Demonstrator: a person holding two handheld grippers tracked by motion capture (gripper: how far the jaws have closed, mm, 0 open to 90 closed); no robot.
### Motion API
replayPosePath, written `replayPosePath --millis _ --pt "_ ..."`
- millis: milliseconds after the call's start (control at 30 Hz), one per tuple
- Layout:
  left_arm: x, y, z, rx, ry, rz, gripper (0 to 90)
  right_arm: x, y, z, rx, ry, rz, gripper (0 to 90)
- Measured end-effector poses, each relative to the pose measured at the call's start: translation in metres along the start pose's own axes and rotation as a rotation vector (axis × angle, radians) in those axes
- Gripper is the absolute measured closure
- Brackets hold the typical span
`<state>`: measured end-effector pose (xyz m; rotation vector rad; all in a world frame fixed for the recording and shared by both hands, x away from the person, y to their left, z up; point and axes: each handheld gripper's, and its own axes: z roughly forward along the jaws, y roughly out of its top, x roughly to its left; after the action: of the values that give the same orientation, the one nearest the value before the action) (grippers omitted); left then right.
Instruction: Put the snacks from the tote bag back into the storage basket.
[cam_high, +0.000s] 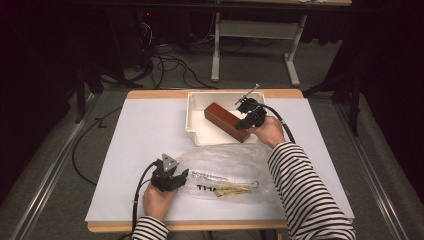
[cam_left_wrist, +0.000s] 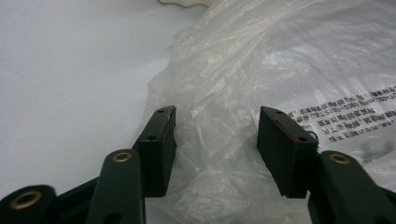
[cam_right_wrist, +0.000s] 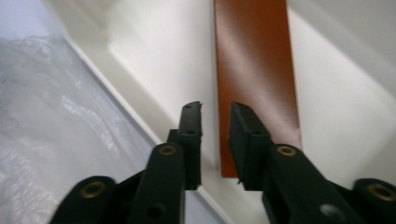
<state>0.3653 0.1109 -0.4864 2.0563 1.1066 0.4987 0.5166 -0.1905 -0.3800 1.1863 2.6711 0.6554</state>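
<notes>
A brown oblong box (cam_high: 226, 121) lies slantwise in a white tray (cam_high: 192, 112) at the back of the table. My right gripper (cam_high: 242, 125) hovers over the box's near end. In the right gripper view its jaws (cam_right_wrist: 215, 112) stand a narrow gap apart above the box (cam_right_wrist: 254, 70), with nothing between them. A clear plastic bag (cam_high: 225, 167) with black print lies in front of the tray. My left gripper (cam_high: 183, 177) rests at the bag's left end. Its wide-set jaws (cam_left_wrist: 216, 135) straddle loose crumpled film of the bag (cam_left_wrist: 243, 70) without pinching it.
A white sheet (cam_high: 145, 135) covers the wooden tabletop. Small yellowish items (cam_high: 235, 189) lie inside the bag near the front edge. The tray's near rim (cam_right_wrist: 135, 107) runs just beside the right jaws. Cables and a desk frame (cam_high: 216, 55) stand on the floor beyond.
</notes>
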Motion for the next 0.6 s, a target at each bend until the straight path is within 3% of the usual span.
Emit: replayPosePath --millis 233,600 --pt "0.0 0.0 0.0 -0.001 0.002 0.0 48.0 0.011 0.0 0.005 0.039 0.015 -0.033 89.8" --pt "0.0 0.0 0.0 -0.003 0.002 -0.001 48.1 0.017 -0.002 0.02 0.078 0.023 -0.019 90.0"
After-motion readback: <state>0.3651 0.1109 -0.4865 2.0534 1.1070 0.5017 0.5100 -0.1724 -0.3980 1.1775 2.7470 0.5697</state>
